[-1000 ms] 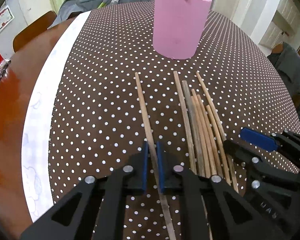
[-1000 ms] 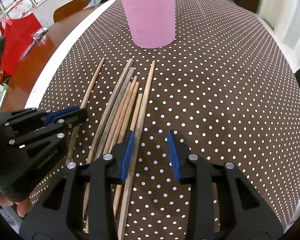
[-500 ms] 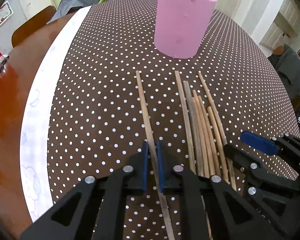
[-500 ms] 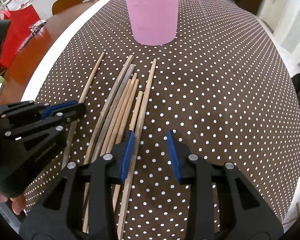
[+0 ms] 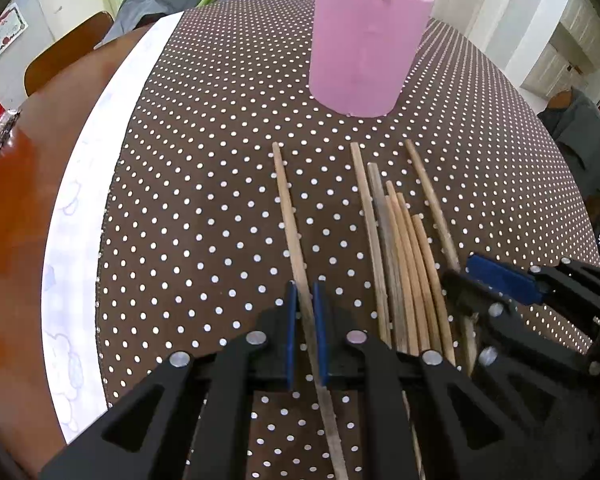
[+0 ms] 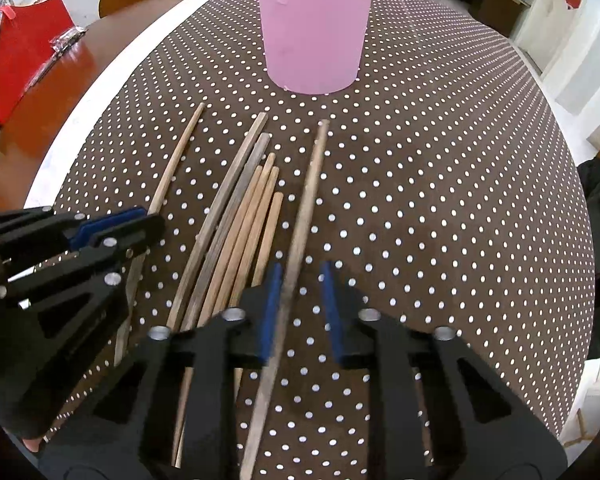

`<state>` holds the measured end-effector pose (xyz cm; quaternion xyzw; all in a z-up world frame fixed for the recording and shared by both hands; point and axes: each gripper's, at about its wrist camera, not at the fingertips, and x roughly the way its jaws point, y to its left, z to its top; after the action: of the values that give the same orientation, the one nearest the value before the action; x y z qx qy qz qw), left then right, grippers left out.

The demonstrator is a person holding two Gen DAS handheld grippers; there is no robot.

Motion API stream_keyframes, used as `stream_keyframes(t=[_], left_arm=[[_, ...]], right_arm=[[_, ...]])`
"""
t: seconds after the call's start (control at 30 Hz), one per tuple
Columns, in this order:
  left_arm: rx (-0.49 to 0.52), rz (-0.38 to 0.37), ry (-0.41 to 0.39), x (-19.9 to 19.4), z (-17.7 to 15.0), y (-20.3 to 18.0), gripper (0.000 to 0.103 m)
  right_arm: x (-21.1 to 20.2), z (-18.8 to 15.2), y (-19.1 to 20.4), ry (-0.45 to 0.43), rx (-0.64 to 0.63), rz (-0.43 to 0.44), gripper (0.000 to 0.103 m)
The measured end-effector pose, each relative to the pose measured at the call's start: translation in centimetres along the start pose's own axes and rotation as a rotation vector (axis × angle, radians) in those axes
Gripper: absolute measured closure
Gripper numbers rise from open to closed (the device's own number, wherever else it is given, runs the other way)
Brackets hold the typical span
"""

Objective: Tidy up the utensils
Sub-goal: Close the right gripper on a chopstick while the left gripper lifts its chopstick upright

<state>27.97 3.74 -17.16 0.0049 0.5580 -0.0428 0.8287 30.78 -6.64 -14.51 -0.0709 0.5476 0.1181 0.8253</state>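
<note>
Several wooden chopsticks (image 5: 400, 248) lie side by side on the brown polka-dot tablecloth (image 5: 204, 184), pointing toward a pink cylindrical holder (image 5: 366, 44) that has a few sticks in it. My left gripper (image 5: 305, 292) is shut on the leftmost single chopstick (image 5: 290, 216), which still rests on the cloth. My right gripper (image 6: 300, 276) is open and straddles the rightmost chopstick (image 6: 306, 208), which lies close to the left pad. The holder (image 6: 314, 24) stands straight ahead in the right wrist view. The left gripper (image 6: 112, 224) shows there too, on the leftmost stick.
A white strip (image 5: 84, 216) borders the cloth on the left, then bare brown tabletop (image 5: 12, 216). A red bag (image 6: 20, 60) sits at the far left. Chairs with grey clothing (image 5: 584, 140) stand around the table.
My right gripper has shifted left, so the rightmost chopstick now lies between its pads, and its opening has narrowed. My left gripper stays shut on its chopstick.
</note>
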Motion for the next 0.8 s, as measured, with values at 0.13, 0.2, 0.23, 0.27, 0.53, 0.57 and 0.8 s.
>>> stream_keyframes(t=[0.13, 0.2, 0.23, 0.27, 0.53, 0.57, 0.8], left_arm=[[-0.013, -0.009, -0.013, 0.0, -0.1, 0.4, 0.096], [-0.03, -0.017, -0.021, -0.1, -0.2, 0.6, 0.097], [-0.034, -0.019, -0.024, -0.1, -0.3, 0.7, 0.097], [-0.038, -0.031, -0.03, -0.1, -0.4, 0.7, 0.097], [-0.007, -0.13, -0.145, -2.7, -1.5, -0.4, 0.097], [0.0, -0.139, -0.162, -3.1, -1.6, -0.6, 0.097], [0.066, -0.22, -0.378, -8.2, -1.3, -2.5, 0.097]], right_arm=[[-0.1, 0.2, -0.8, -0.021, 0.011, 0.027, 0.095], [-0.3, 0.0, -1.4, -0.034, 0.023, 0.045, 0.095], [-0.4, -0.2, -1.6, -0.041, 0.027, 0.053, 0.096], [-0.6, -0.3, -1.9, -0.051, 0.035, 0.065, 0.096], [-3.6, -1.7, -4.9, -0.164, 0.091, 0.143, 0.096], [-4.2, -1.9, -5.5, -0.187, 0.106, 0.165, 0.096], [-8.7, -2.8, -9.0, -0.36, 0.156, 0.263, 0.096]])
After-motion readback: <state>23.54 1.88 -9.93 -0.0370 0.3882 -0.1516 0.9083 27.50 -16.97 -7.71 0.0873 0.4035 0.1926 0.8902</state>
